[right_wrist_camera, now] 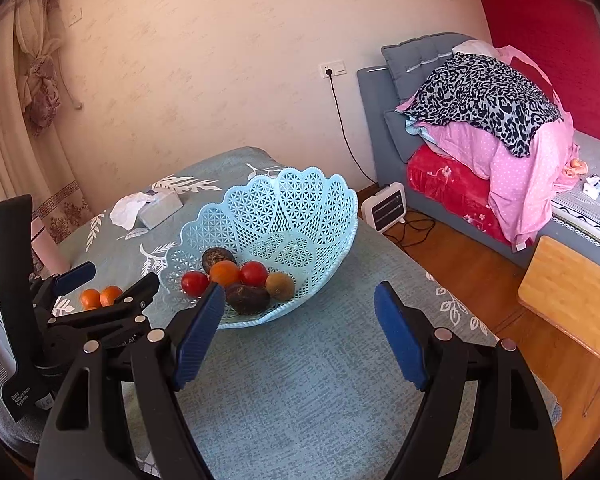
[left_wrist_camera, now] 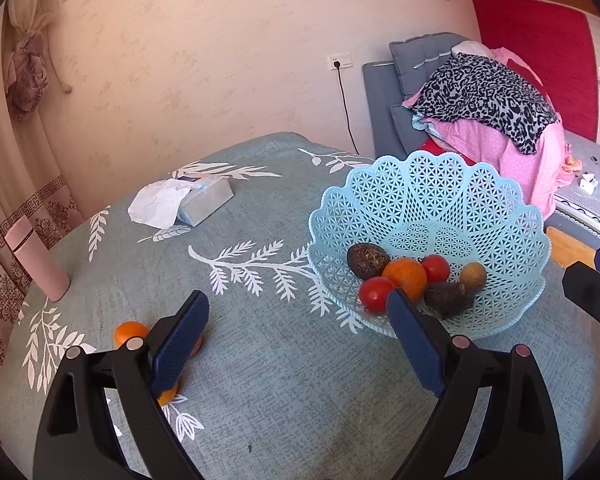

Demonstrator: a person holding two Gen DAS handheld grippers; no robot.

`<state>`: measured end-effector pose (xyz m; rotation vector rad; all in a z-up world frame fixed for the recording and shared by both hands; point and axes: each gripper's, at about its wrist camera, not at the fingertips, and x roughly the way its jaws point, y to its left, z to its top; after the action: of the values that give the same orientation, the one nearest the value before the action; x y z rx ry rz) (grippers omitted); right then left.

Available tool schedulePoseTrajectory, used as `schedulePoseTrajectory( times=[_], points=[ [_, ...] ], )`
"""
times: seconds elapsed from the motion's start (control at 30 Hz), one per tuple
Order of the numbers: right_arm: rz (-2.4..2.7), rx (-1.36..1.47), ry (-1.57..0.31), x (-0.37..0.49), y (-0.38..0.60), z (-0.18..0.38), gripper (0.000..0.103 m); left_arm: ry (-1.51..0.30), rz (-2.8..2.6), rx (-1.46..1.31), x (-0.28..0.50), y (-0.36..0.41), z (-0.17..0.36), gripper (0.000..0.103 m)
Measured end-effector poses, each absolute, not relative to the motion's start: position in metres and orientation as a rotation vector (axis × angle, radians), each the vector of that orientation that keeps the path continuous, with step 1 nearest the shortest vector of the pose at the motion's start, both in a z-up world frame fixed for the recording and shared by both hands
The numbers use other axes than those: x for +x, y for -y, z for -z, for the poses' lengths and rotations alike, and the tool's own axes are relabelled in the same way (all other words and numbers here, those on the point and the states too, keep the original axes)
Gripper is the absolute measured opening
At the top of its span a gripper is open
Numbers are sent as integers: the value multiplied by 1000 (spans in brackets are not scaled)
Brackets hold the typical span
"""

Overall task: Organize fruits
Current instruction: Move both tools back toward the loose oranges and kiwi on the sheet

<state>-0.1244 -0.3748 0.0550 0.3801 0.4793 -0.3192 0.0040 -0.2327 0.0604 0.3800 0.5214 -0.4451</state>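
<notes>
Far left, pink bottle [left_wrist_camera: 38, 258] stands near the table edge; in the right wrist view it is mostly hidden behind the left gripper's body. Loose oranges [right_wrist_camera: 100, 297] sit on the cloth left of the basket: the right view shows two side by side, touching. In the left view they're largely covered by the left finger [left_wrist_camera: 182, 344], only orange slivers showing, so the count is unclear there. Left gripper [left_wrist_camera: 300, 340] jaws spread wide, nothing between the pads, bare tablecloth [left_wrist_camera: 284, 392] in the gap. Tissue box [left_wrist_camera: 204, 202] lies toward the back, a white sheet sticking out.

Light blue lattice basket [left_wrist_camera: 432, 200] sits right of centre, tilted, back wall raised. Inside: two tomatoes [left_wrist_camera: 376, 294], one orange [left_wrist_camera: 406, 276], two dark fruits [left_wrist_camera: 366, 260], one brownish-yellow round fruit [left_wrist_camera: 473, 276]. The left gripper's right finger overlaps the basket's front rim and clips one tomato. Right gripper [right_wrist_camera: 300, 336] also stands open and empty, low over bare cloth in front of the basket.

Only the right view shows the table's right edge, wood floor, white heater [right_wrist_camera: 384, 208] and wooden stool [right_wrist_camera: 576, 300]. Open cloth in front of the basket. Bed with bedding [right_wrist_camera: 492, 120] behind, cut off at the right.
</notes>
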Motion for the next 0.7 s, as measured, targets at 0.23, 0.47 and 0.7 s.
schedulePoseTrajectory(
  times=[0.23, 0.47, 0.7],
  points=[
    [296, 362, -496, -121, 362, -54, 79, -529, 433, 357, 3, 216, -61, 90],
    [260, 343, -524, -117, 343, -48, 79, -542, 409, 337, 6, 196, -59, 90],
    [219, 325, -552, -111, 322, -44, 79, -564, 372, 316, 12, 172, -54, 90]
  ],
)
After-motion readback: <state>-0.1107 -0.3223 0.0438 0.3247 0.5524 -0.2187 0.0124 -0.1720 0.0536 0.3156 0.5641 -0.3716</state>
